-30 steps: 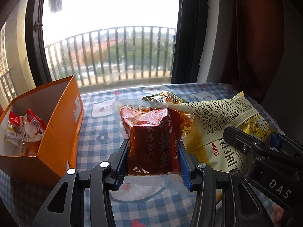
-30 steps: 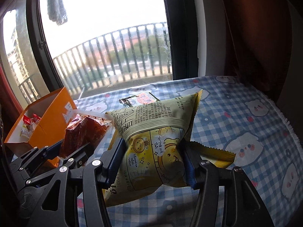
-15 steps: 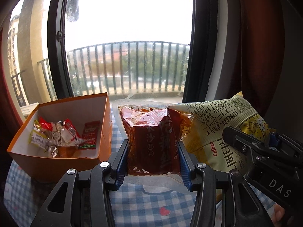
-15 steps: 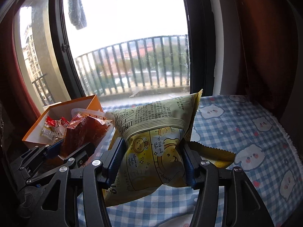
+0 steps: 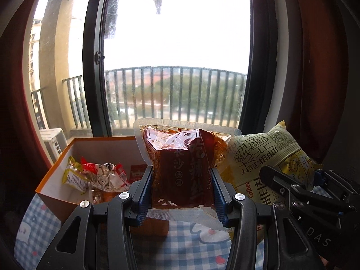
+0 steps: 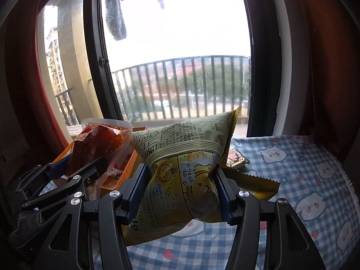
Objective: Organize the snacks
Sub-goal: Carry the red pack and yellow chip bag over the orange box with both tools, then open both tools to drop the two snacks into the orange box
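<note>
A tall dark-framed window point(image 5: 175, 56) with a railed balcony beyond fills the far side, flanked by dark red curtains point(image 6: 326, 67). Below it lies the bench under a blue-and-white checked cloth with bear prints point(image 6: 303, 180).

At the far left of the bench stands an open orange cardboard box with a white inside point(image 5: 56, 193), holding several small crinkled snack wrappers in red, yellow and silver point(image 5: 96, 175).

The puffy yellow foil snack bag with black Korean lettering and cartoon figures point(image 6: 186, 177) hangs clear of the cloth, pinched across its middle by the right gripper point(image 6: 183, 193); its 2 blue-padded jaws press into both sides of the bag at a narrow gap.

Just left of it, the clear vacuum pouch of dark red spicy strips with white Chinese characters point(image 5: 182, 166) is raised over the near right edge of the box, gripped at its waist by the left gripper point(image 5: 180, 193), whose blue-padded jaws squeeze it on both sides. The 2 packets touch side by side.

A small flat green-and-orange packet point(image 6: 237, 159) lies on the cloth behind the yellow bag, toward the window.
</note>
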`<state>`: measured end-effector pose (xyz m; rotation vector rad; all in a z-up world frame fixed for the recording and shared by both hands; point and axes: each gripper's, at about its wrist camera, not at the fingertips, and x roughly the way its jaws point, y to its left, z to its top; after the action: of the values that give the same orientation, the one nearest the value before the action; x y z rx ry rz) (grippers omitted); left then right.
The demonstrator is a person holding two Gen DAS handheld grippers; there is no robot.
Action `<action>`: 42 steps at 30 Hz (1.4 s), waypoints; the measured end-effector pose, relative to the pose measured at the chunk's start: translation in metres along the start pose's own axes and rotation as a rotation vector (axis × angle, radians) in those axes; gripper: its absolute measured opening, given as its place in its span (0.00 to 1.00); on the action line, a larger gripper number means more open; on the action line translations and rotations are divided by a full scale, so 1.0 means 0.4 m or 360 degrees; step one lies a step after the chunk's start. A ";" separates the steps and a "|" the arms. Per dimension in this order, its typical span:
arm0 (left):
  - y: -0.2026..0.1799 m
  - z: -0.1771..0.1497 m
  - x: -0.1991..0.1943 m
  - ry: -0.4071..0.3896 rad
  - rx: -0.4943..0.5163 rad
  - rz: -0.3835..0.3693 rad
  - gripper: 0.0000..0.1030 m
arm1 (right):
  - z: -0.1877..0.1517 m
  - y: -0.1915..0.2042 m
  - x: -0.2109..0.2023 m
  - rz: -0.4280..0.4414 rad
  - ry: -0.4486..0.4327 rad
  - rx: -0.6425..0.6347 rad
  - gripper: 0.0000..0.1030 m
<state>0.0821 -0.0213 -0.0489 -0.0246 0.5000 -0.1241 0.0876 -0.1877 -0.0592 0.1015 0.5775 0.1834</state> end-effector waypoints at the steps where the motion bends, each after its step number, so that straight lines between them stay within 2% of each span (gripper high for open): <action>1: 0.008 0.004 -0.001 -0.0002 -0.0005 0.0007 0.47 | 0.005 0.008 0.005 0.0009 -0.0003 -0.0005 0.57; 9: 0.083 0.036 -0.007 -0.0062 -0.0066 0.0083 0.47 | 0.050 0.072 0.047 0.0086 -0.0036 -0.0048 0.57; 19: 0.181 0.056 0.035 -0.0048 -0.0098 0.0199 0.47 | 0.103 0.165 0.134 0.0199 -0.0023 -0.0047 0.57; 27: 0.270 0.066 0.101 0.0021 -0.0122 0.0282 0.48 | 0.131 0.248 0.231 0.0282 0.0000 -0.0019 0.57; 32: 0.326 0.041 0.157 0.0101 -0.0122 0.0343 0.49 | 0.126 0.291 0.306 0.0334 0.0056 0.0026 0.57; 34: 0.354 0.028 0.188 0.0155 -0.0141 0.0367 0.51 | 0.117 0.310 0.338 0.0338 0.0094 0.0016 0.57; 37: 0.394 0.002 0.229 0.0243 -0.0186 0.0405 0.61 | 0.101 0.339 0.393 0.0354 0.0167 -0.0005 0.57; 39: 0.408 -0.010 0.244 0.0276 -0.0192 0.0422 0.74 | 0.092 0.352 0.421 0.0368 0.0205 -0.0019 0.57; 42: 0.419 -0.019 0.251 0.0277 -0.0203 0.0427 0.87 | 0.082 0.380 0.445 0.0355 0.0212 -0.0060 0.57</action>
<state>0.1845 0.1328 -0.1124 -0.0714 0.6798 0.1703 0.2302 -0.0048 -0.1043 0.1176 0.6948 0.4199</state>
